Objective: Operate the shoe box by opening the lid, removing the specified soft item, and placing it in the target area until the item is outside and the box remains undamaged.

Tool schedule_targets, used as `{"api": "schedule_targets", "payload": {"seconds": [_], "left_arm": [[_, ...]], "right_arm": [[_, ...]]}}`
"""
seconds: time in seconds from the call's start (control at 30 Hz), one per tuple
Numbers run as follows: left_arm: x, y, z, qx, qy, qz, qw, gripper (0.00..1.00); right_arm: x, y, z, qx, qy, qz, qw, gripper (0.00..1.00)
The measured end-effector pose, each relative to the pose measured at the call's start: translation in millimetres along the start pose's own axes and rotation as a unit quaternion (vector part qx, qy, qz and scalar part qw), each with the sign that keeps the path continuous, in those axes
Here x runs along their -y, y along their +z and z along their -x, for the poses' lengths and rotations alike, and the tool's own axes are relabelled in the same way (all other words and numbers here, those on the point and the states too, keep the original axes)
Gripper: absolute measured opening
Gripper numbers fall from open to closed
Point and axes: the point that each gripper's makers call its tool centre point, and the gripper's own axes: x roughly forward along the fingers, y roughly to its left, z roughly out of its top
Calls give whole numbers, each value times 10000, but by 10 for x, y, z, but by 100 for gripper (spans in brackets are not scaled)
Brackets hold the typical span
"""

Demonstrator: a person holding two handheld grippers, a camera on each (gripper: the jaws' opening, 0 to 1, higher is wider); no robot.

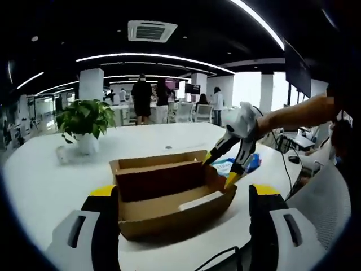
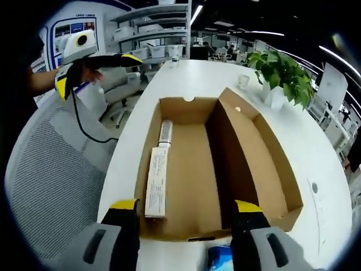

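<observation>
In the left gripper view, the left gripper (image 1: pixel 181 217) has its jaws spread wide, holding nothing, just before the near side of the open shoe box (image 1: pixel 169 192) on the white table (image 1: pixel 39 180). The right gripper (image 1: pixel 225 164), jaws parted, hovers over the box's far right corner; a blue-and-white soft item (image 1: pixel 240 165) lies on the table just beyond it. A potted plant (image 1: pixel 84 127) stands far left.

In the right gripper view, the right gripper (image 2: pixel 186 223) is likewise spread and empty above the shoe box (image 2: pixel 248 152), lid folded out to the right. A white slip (image 2: pixel 156 180) lies inside. A mesh chair (image 2: pixel 53 169) stands left.
</observation>
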Motion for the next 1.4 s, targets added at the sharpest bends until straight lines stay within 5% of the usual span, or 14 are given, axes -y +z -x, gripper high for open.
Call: {"api": "schedule_targets", "payload": {"seconds": [0.47, 0.8, 1.4], "left_arm": [[104, -10, -59, -53, 90, -345, 9994, 100], [136, -56, -77, -118, 5, -480, 9988, 100], [87, -97, -89, -131, -6, -416, 9990, 100]], "right_arm": [[-30, -62, -274, -249, 317, 127, 9991, 62], [-42, 5, -366, -143, 439, 33, 9989, 60], [-81, 43, -433, -189, 387, 229, 9988, 42]]}}
